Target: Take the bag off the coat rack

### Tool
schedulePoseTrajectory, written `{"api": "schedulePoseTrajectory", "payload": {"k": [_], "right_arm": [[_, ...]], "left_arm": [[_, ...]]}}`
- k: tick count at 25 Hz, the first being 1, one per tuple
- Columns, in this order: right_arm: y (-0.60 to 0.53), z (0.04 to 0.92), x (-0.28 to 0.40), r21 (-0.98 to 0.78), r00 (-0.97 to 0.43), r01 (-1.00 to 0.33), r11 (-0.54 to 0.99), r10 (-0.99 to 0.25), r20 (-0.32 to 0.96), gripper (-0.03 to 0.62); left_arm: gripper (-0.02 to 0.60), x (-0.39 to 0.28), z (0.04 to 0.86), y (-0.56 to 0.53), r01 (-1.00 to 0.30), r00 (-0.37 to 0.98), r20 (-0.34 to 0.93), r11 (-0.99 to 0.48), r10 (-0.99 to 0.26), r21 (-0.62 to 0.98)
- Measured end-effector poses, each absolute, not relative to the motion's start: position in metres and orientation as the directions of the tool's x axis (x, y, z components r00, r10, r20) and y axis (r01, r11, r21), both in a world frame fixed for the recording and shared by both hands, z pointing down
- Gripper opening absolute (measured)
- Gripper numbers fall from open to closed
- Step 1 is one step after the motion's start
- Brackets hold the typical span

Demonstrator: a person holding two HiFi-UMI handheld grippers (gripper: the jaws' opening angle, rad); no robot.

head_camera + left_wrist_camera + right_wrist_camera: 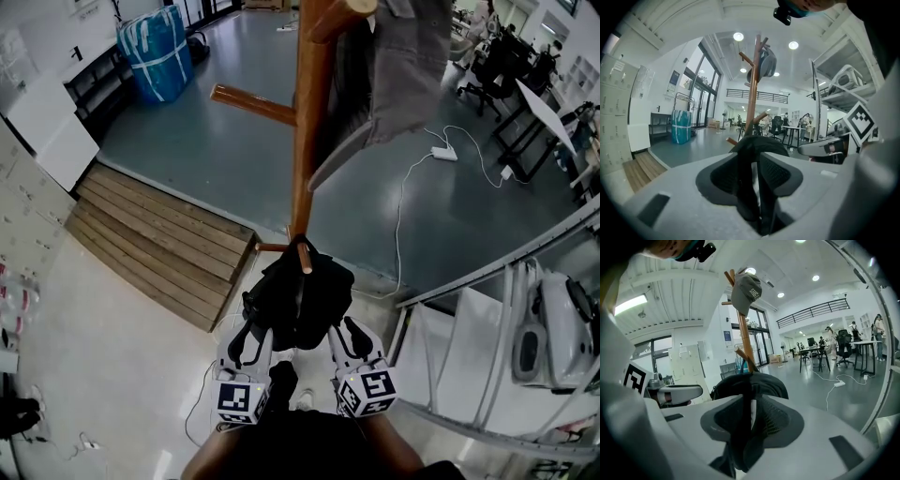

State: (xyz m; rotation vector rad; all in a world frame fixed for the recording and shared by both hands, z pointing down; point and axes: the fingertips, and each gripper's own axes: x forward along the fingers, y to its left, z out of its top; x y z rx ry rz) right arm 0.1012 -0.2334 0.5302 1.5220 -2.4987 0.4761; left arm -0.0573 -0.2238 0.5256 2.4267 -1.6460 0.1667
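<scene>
While the bag (298, 295) is hung from a low peg (303, 255) of the coat rack (309, 122), no lifting is done; left gripper (251, 328) and right gripper (339, 328) are held slightly spread at its sides, nothing pinched.

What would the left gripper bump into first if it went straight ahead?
The black bag, hanging on the coat rack just ahead of the left gripper. It looks very close, though the exact gap is hard to judge.

wooden coat rack (309, 141) carries black bag (300, 298), grey cap (746, 292)
</scene>
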Motion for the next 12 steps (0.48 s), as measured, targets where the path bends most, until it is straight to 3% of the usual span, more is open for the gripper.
{"api": "schedulePoseTrajectory", "payload": {"k": [12], "right_arm": [[-0.256, 0.548, 0.112, -0.17, -0.417, -0.909, 0.381, -0.838, 0.352, 0.132]], "left_arm": [[0.196, -0.066, 0.538, -0.241, -0.933, 0.358, 0.251, -0.35, -0.899, 0.079]]}}
